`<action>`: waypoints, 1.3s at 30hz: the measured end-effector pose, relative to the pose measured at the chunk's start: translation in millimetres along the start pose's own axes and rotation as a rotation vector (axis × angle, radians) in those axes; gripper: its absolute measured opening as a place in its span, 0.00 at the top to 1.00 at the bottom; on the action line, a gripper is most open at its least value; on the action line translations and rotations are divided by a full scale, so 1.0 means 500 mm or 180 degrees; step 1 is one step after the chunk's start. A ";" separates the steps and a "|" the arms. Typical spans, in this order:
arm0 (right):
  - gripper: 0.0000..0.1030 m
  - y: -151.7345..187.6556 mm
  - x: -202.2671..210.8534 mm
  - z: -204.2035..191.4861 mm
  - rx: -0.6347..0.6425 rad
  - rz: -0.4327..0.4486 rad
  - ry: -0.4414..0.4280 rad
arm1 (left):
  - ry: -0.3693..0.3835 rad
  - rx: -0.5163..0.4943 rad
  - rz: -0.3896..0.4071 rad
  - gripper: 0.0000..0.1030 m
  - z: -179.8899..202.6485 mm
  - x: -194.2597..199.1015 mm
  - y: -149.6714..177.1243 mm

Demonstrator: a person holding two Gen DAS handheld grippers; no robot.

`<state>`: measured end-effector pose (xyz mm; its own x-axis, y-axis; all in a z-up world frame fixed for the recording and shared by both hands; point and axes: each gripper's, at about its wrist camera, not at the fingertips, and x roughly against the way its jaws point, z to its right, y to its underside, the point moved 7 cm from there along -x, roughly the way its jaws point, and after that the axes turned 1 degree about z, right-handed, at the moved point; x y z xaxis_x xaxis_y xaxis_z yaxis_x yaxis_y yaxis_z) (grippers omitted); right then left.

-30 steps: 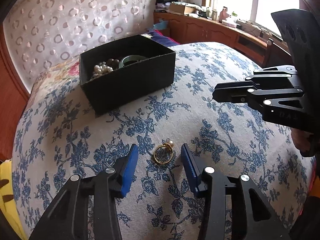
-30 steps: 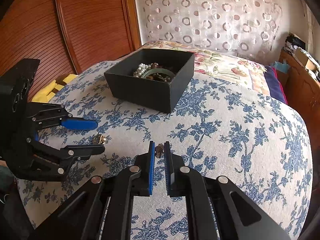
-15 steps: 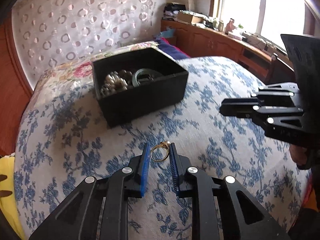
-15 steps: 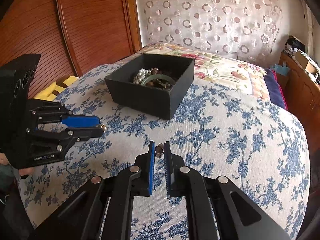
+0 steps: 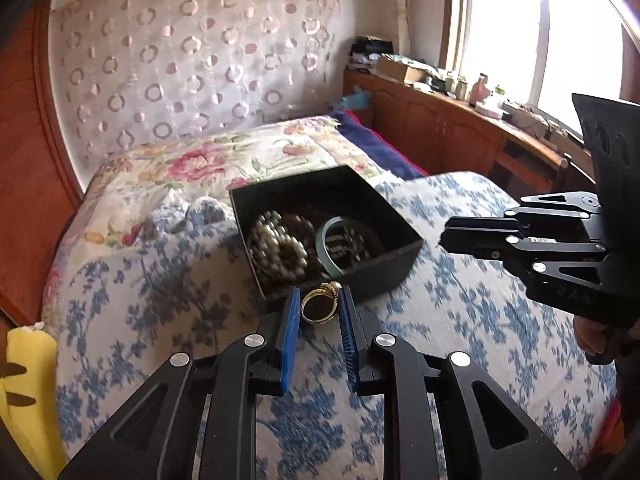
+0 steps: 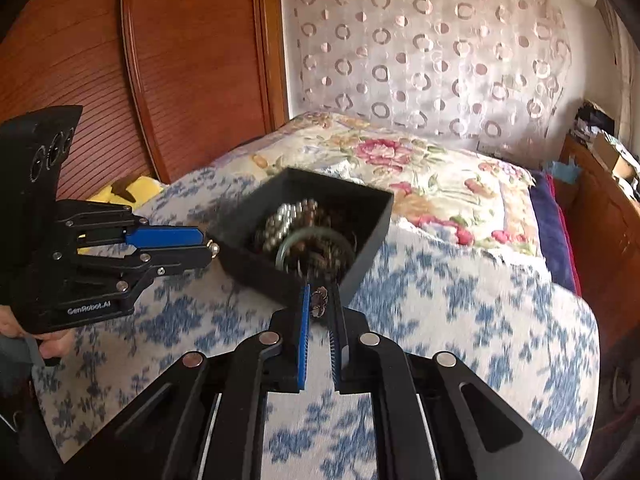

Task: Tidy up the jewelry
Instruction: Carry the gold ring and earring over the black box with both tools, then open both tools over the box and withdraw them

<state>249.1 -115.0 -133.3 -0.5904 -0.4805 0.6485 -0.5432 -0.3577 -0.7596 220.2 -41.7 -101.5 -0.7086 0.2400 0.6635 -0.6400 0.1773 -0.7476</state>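
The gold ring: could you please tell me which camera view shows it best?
The left wrist view: the gold ring sits whole between that gripper's blue pads. The right wrist view shows only its pearl tip past the left gripper.

A bed (image 5: 460, 300) in blue-flowered cover fills the centre; bright window (image 5: 500, 20) upper right, wooden cabinets (image 5: 432, 128) beneath, circle-patterned curtain (image 5: 192, 60) behind.

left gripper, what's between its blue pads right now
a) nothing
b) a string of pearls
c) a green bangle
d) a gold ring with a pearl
d: the left gripper is shut on a gold ring topped with a pearl, held off the bedspread just short of the black box; the green bangle and the pearl strand lie inside that box.
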 end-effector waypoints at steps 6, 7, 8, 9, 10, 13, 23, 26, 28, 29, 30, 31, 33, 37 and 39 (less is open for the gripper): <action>0.90 -0.049 -0.040 0.007 0.0034 0.0017 0.0002 | -0.0046 0.0041 0.0057 0.82 -0.020 -0.006 -0.027; 0.90 -0.054 -0.047 0.009 0.0027 0.0017 -0.0002 | -0.0047 0.0054 0.0067 0.82 -0.024 -0.009 -0.032; 0.90 -0.062 -0.058 0.011 0.0021 0.0008 -0.0011 | -0.0047 0.0062 0.0074 0.82 -0.027 -0.010 -0.037; 0.90 -0.067 -0.066 0.013 0.0023 0.0006 -0.0005 | -0.0057 0.0068 0.0083 0.82 -0.030 -0.013 -0.042; 0.90 -0.073 -0.073 0.016 0.0028 0.0007 0.0008 | -0.0065 0.0069 0.0089 0.82 -0.031 -0.014 -0.041; 0.90 -0.089 -0.096 0.031 0.0012 -0.0004 0.0046 | -0.0077 0.0087 0.0100 0.82 -0.038 -0.023 -0.050; 0.76 -0.119 -0.123 0.050 0.0007 0.0030 0.0068 | -0.0097 0.0114 0.0090 0.82 -0.046 -0.063 -0.078; 0.76 -0.114 -0.112 0.055 -0.0009 0.0046 0.0095 | -0.0090 0.0136 0.0084 0.82 -0.048 -0.073 -0.087; 0.76 -0.108 -0.102 0.056 -0.0023 0.0056 0.0126 | -0.0108 0.0132 0.0091 0.82 -0.048 -0.079 -0.096; 0.76 -0.106 -0.099 0.057 -0.0027 0.0059 0.0137 | -0.0120 0.0132 0.0093 0.82 -0.049 -0.082 -0.100; 0.76 -0.103 -0.094 0.057 -0.0029 0.0064 0.0144 | -0.0130 0.0135 0.0096 0.82 -0.051 -0.086 -0.106; 0.76 -0.099 -0.090 0.057 -0.0031 0.0069 0.0152 | -0.0134 0.0141 0.0097 0.82 -0.052 -0.088 -0.109; 0.76 -0.093 -0.080 0.058 -0.0044 0.0076 0.0174 | -0.0160 0.0152 0.0112 0.82 -0.057 -0.091 -0.118; 0.76 -0.076 -0.059 0.061 -0.0131 0.0102 0.0206 | -0.0197 0.0189 0.0131 0.71 -0.061 -0.085 -0.116; 0.76 -0.069 -0.050 0.062 -0.0152 0.0121 0.0218 | -0.0215 0.0204 0.0139 0.65 -0.062 -0.080 -0.114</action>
<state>300.8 -115.5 -124.7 -0.6497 -0.4365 0.6224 -0.5465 -0.3009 -0.7815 294.2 -31.6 -86.4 -0.7533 0.1808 0.6323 -0.6242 0.1061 -0.7740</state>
